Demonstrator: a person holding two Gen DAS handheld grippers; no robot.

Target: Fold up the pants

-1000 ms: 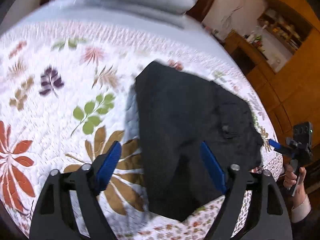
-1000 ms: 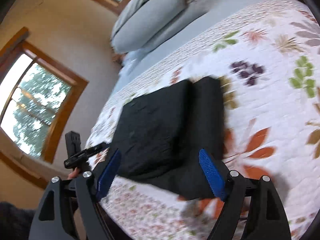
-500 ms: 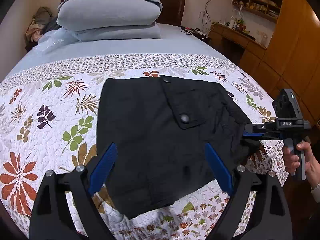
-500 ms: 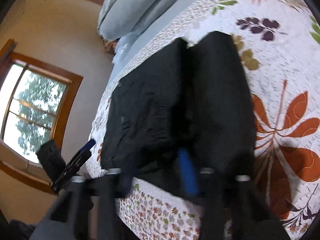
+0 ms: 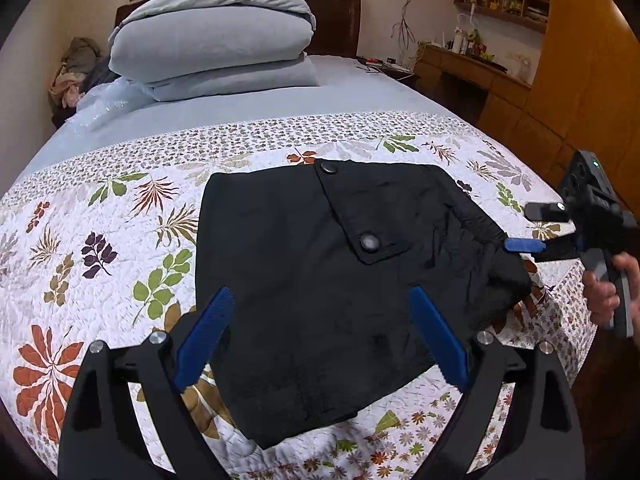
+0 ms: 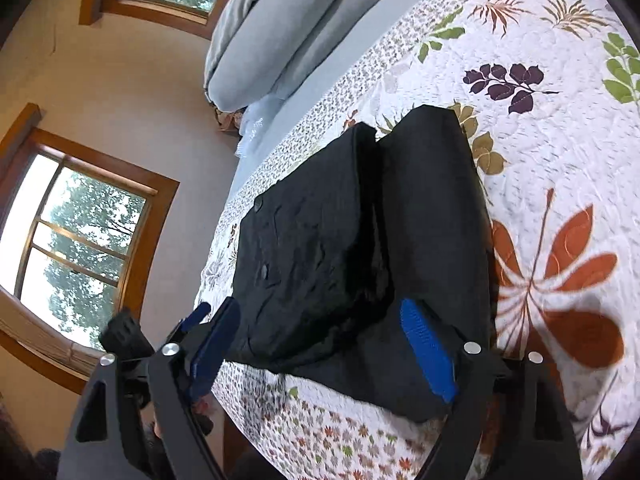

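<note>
Black pants [image 5: 304,264] lie folded into a compact block on the floral quilt [image 5: 120,240], a pocket flap with a snap [image 5: 370,242] on top. My left gripper [image 5: 320,292] hovers open over their near edge, touching nothing. My right gripper [image 5: 520,227], held by a hand [image 5: 604,292], points at the pants' right side. In the right wrist view the pants [image 6: 320,240] show as two stacked layers. The right gripper [image 6: 320,304] is opening its jaws, with the pants' near edge between the blue pads and neither pad pressing on it.
Folded grey bedding [image 5: 212,52] is stacked at the head of the bed. A wooden desk and cupboards [image 5: 560,80] stand to the right, close to the bed's edge. Windows [image 6: 80,240] line the wall past the far side. Bare quilt spreads left of the pants.
The right jaws closed at the pants' near edge half a second ago and now stand apart again. The left wrist view rolled level and steadied over the pants.
</note>
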